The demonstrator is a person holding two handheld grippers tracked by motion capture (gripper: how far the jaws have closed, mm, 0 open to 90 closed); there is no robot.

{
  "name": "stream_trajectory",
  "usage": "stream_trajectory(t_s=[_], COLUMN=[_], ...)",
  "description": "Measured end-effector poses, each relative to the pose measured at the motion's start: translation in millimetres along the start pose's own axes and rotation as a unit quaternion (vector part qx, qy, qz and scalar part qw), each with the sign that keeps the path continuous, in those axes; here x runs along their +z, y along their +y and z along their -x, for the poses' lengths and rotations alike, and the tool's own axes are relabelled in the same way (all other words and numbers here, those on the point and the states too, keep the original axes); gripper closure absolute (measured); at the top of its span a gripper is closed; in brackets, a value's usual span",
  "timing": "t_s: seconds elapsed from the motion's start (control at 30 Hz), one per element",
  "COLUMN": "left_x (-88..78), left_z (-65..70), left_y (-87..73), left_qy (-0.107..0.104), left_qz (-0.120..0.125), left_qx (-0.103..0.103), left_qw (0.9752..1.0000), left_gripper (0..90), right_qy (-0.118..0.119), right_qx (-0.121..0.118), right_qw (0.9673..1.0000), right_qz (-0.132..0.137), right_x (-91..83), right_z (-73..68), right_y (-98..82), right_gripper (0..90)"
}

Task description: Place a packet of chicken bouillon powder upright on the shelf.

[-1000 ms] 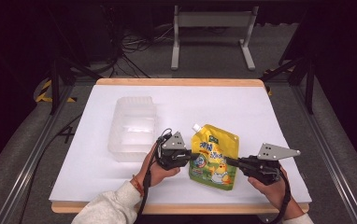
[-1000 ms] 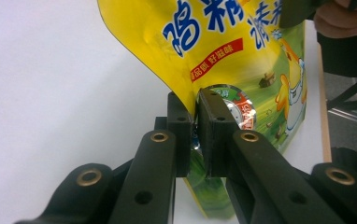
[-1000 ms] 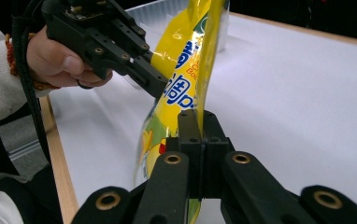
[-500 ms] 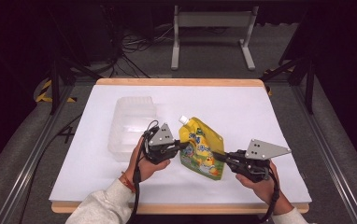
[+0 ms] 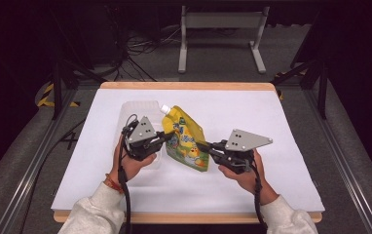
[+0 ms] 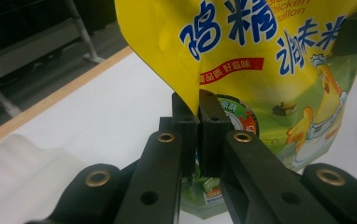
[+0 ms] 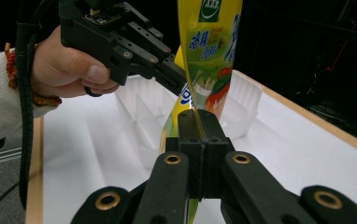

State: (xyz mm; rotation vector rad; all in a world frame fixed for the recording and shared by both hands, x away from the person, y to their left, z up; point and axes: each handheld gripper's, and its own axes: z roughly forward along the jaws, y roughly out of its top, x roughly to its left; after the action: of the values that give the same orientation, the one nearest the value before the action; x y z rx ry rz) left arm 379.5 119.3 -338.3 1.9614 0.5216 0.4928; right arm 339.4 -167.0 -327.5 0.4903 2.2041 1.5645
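Note:
A yellow spouted pouch [image 5: 186, 136] with blue Chinese lettering and a cartoon chicken hangs above the white table, white cap [image 5: 165, 108] pointing up and back left. My left gripper [image 5: 167, 138] is shut on the pouch's left edge; the left gripper view has its jaws clamping the yellow film [image 6: 223, 56]. My right gripper [image 5: 203, 146] is shut on the pouch's lower right edge, and in the right gripper view the pouch [image 7: 209, 51] rises from between the closed jaws, with the left gripper [image 7: 176, 74] biting it from the left.
A clear plastic tray [image 5: 134, 113] with compartments lies on the white table sheet [image 5: 281, 131] behind the left hand, also in the right gripper view as the tray [image 7: 141, 112]. The table's wooden edge [image 5: 189, 86] runs along the back. A metal stand [image 5: 220, 29] sits on the floor beyond.
Both grippers have carried the pouch left and up off the table. It now hangs more upright, close to the clear tray.

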Motion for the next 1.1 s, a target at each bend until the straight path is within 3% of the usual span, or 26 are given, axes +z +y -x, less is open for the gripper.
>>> stream_trajectory(t_s=[0.37, 0.7, 1.1], left_x=[-28.5, -41.7, -57.7], left_z=[-31.9, -48.9, -63.2], left_y=[-13.0, -28.7, -45.8], left_qy=[0.054, 0.073, 0.103], left_qz=[0.026, 0.036, 0.049], left_qx=[-0.024, -0.044, -0.068], left_qw=[0.9979, 0.9957, 0.9912], left_gripper=[87.8, 88.0, 88.5], right_qy=[0.016, 0.027, 0.042], right_qx=[-0.011, -0.01, -0.006], right_qw=[0.9998, 0.9995, 0.999], right_qz=[0.01, 0.009, 0.012], right_x=[51.5, 82.6, 113.3], right_z=[2.3, 2.8, 4.8], right_y=[25.6, 33.7, 42.6], right_gripper=[90.0, 90.0, 90.0])
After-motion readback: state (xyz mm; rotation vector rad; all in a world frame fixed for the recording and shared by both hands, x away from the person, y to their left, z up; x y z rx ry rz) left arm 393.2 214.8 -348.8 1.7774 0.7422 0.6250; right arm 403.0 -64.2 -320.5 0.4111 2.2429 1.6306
